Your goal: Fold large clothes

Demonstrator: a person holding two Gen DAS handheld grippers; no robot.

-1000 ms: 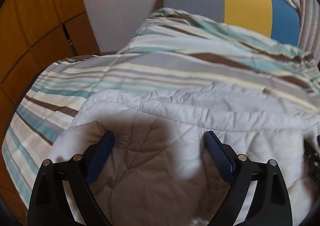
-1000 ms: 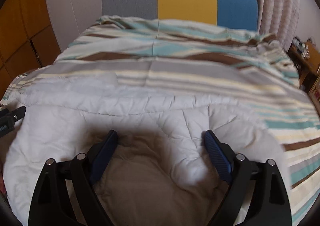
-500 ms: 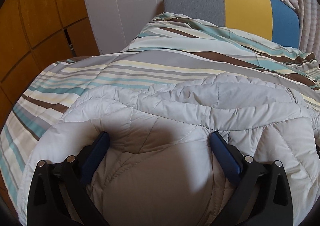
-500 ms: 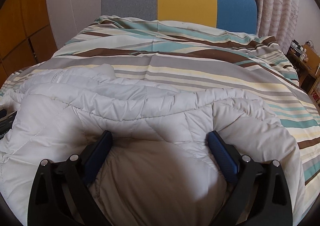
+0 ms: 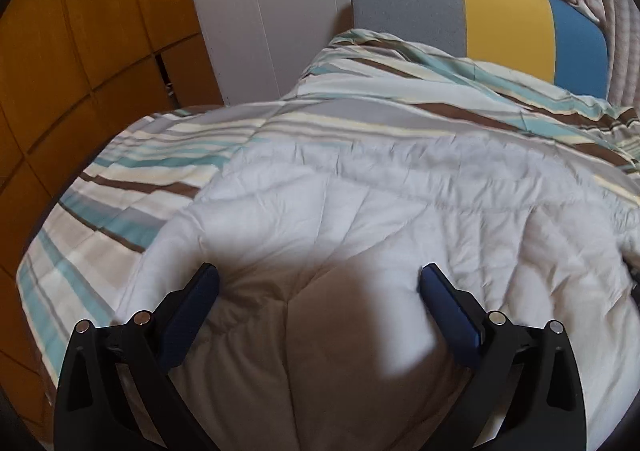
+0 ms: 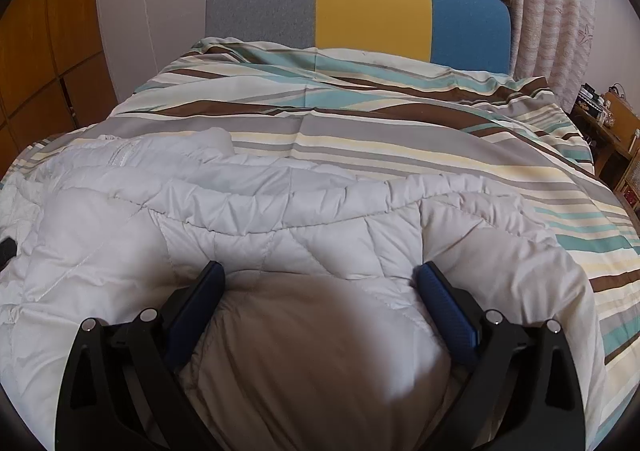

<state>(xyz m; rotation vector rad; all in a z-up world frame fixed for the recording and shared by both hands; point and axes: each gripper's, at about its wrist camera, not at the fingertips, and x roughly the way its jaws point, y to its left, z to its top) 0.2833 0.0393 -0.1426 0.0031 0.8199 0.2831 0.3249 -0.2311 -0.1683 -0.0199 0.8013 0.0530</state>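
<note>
Spreading the jacket flat on the bed, we poise the left gripper and right gripper, jaws wide and empty, over its near edge for a two-sided pinch.

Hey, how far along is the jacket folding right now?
Done: the white jacket lies on the striped bed, apparently doubled over along its far edge. In hand: nothing; the left tool and right tool are open over it. Left: further folds to make it compact.
</note>
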